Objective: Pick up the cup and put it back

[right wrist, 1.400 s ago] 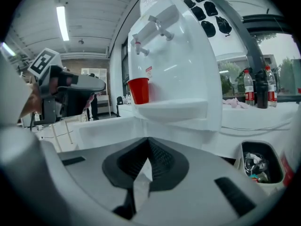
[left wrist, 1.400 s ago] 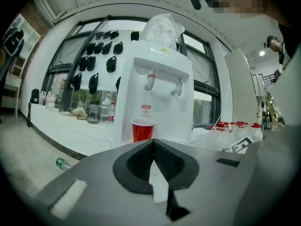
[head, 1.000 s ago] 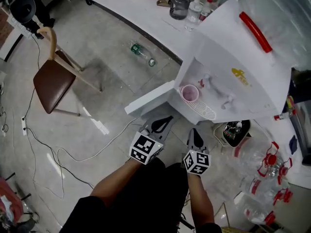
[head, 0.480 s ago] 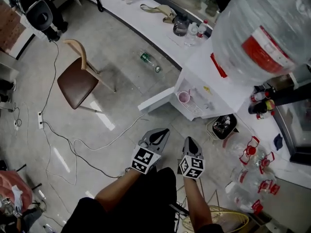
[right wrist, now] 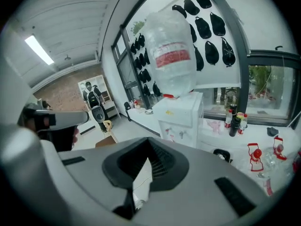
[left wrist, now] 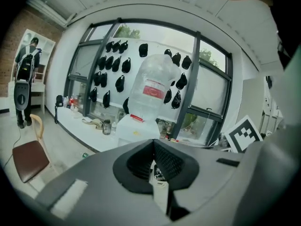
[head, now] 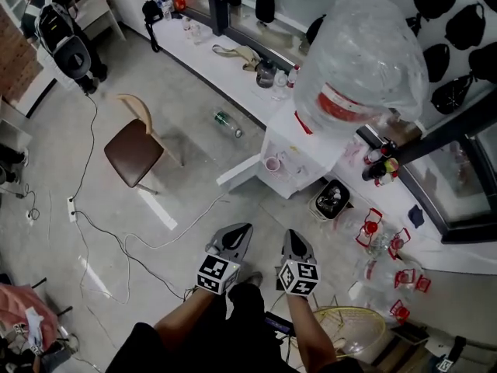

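A small pink cup stands in the tap recess of the white water dispenser, which carries a big clear bottle. Both grippers hover well short of it, low in the head view, side by side and pointing toward the dispenser. My left gripper is shut with nothing in it. My right gripper is also shut and empty. In the left gripper view the dispenser and its bottle show far off beyond the closed left gripper. In the right gripper view the dispenser stands beyond the right gripper.
A brown chair stands on the floor to the left, with a green bottle lying near the low white ledge. Cables trail over the floor. Red-capped empty bottles and a wicker basket lie at the right.
Both grippers have risen and drawn back from the dispenser together. The cup and dispenser now look smaller and farther off. The jaws stayed shut.
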The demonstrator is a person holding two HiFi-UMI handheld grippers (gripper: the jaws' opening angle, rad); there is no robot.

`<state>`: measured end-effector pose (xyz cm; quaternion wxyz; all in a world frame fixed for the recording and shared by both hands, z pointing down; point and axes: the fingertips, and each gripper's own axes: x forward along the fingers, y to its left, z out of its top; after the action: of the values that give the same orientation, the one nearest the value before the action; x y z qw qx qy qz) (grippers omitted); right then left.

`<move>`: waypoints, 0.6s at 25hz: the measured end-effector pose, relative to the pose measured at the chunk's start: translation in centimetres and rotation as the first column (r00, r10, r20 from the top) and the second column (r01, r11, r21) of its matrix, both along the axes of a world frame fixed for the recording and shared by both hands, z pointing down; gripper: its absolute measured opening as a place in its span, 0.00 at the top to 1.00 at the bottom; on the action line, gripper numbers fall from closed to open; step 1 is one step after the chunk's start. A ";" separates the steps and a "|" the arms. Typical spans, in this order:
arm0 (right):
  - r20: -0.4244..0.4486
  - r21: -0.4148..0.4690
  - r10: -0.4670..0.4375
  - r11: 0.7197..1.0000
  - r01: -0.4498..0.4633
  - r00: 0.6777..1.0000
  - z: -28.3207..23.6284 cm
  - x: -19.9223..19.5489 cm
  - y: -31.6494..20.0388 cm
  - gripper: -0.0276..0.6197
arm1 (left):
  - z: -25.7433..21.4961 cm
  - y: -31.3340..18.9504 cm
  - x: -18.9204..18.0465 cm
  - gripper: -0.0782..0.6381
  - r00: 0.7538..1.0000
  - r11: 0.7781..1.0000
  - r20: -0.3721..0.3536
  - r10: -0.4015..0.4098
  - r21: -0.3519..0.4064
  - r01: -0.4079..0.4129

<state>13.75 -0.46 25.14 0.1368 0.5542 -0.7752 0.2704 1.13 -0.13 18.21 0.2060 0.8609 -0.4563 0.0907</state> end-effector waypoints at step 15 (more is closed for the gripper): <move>0.003 0.195 0.148 0.970 -0.146 0.989 -16.5 -4.3 5.5 0.97 | -12.3 1.3 -6.3 0.88 0.992 0.972 0.039 0.118 0.199 -0.123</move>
<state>9.48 5.01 8.62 0.0658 0.6223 -0.7541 0.1995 -5.12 1.16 5.88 0.1060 0.9021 -0.4128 0.0682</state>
